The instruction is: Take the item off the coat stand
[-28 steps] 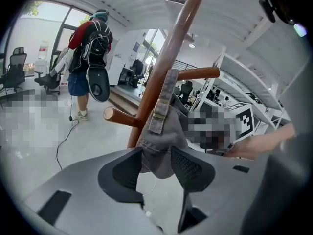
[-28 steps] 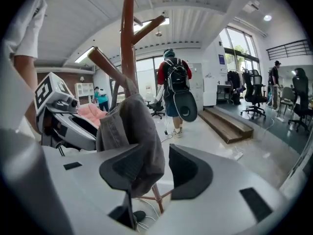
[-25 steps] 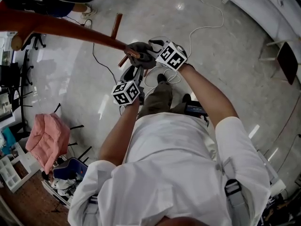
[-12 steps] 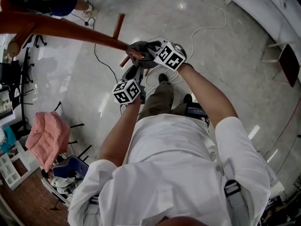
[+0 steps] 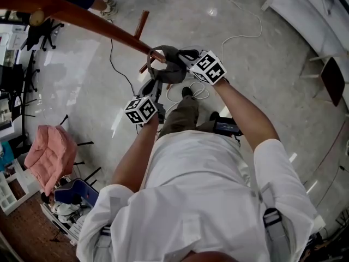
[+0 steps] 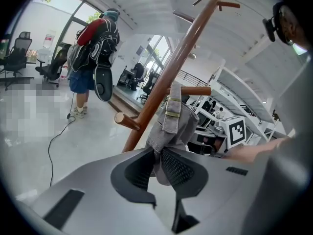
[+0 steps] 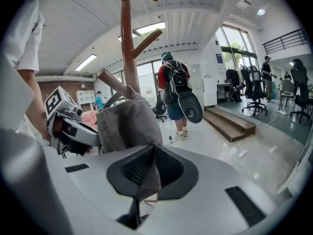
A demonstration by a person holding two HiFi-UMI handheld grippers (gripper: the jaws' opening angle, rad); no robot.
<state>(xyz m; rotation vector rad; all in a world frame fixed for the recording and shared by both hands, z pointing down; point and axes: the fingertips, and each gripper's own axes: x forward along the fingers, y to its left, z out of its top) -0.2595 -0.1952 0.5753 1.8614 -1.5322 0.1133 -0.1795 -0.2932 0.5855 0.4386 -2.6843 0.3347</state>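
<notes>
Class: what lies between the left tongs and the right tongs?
The head view shows a grey cloth item hung on the coat stand. The left tongs and right tongs have just been closing and now pinch it.

light: bright, ceiling strip lights (image 7: 91,61) above jaws | glare: glossy floor (image 5: 211,11) beyond jaws | edges: fisheye bend, dark vignette | focus: sharp

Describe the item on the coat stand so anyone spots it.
Follow the brown coat stand to the peg nearest the person. There hangs the grey cloth bag, on which the left gripper and right gripper have just closed. Grey, with a buckled strap, unlike the pink cloth.
</notes>
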